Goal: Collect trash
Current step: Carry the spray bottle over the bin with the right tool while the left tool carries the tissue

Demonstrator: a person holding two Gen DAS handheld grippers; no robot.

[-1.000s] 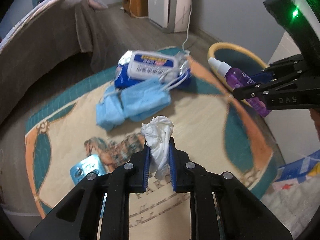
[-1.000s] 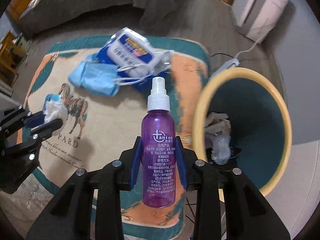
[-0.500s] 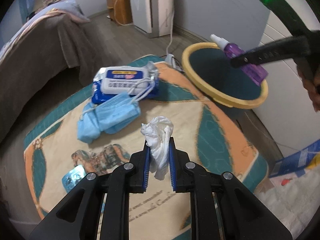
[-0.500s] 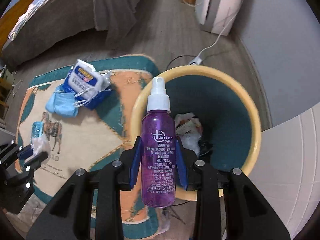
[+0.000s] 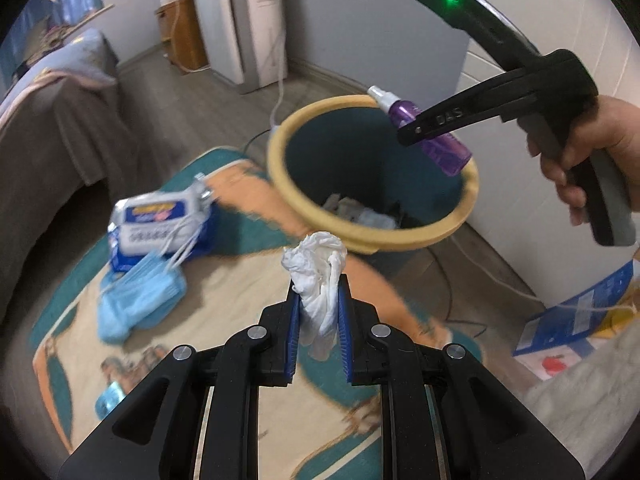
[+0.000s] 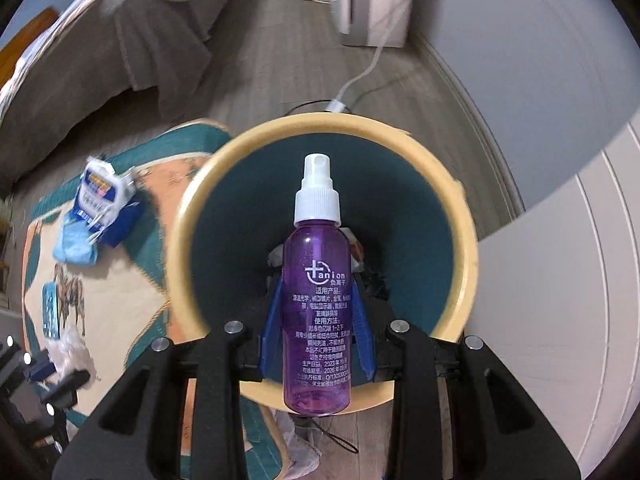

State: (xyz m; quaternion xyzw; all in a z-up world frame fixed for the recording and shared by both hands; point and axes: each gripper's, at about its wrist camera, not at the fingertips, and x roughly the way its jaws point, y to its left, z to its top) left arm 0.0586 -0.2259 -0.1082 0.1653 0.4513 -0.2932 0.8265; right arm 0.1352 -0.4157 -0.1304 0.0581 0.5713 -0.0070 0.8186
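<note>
We've got both claws loaded. R gripper (image 6: 316,336) is clamped on the purple spray bottle (image 6: 316,300), blue pads on the lower body either side of the label, nozzle pointing away from the cam. Bottle hangs right over the open mouth of the trash bin (image 6: 188,216), inside the yellow rim as seen from the R wrist view. L gripper (image 5: 319,320) is pinched tight on the crumpled white tissue (image 5: 316,276), wad sticking up past the pads; it sits just short of the bin's near rim, over the rug (image 5: 224,360).

Handling, our guess: bottle is stiff plastic, smooth and prob slippery, looks near empty so light. Mid-body grip is the sound spot; cap end is too narrow. Should drop clean when let go. Tissue is soft, weightless, squashes flat; it may cling to the pads on release, so a wide opening or small shake could be needed.

Vs 1 s ago: bin was off to the R of the bottle w/ the rug behind it; now the bottle is centred over the bin. From the L view the bin was far and half hidden behind the R gripper; now it's big and close ahead of the tissue. Wipes pack (image 5: 160,220) and blue masks (image 5: 140,300) lie on the rug, L of the bin, untouched. Both grips unchanged.
</note>
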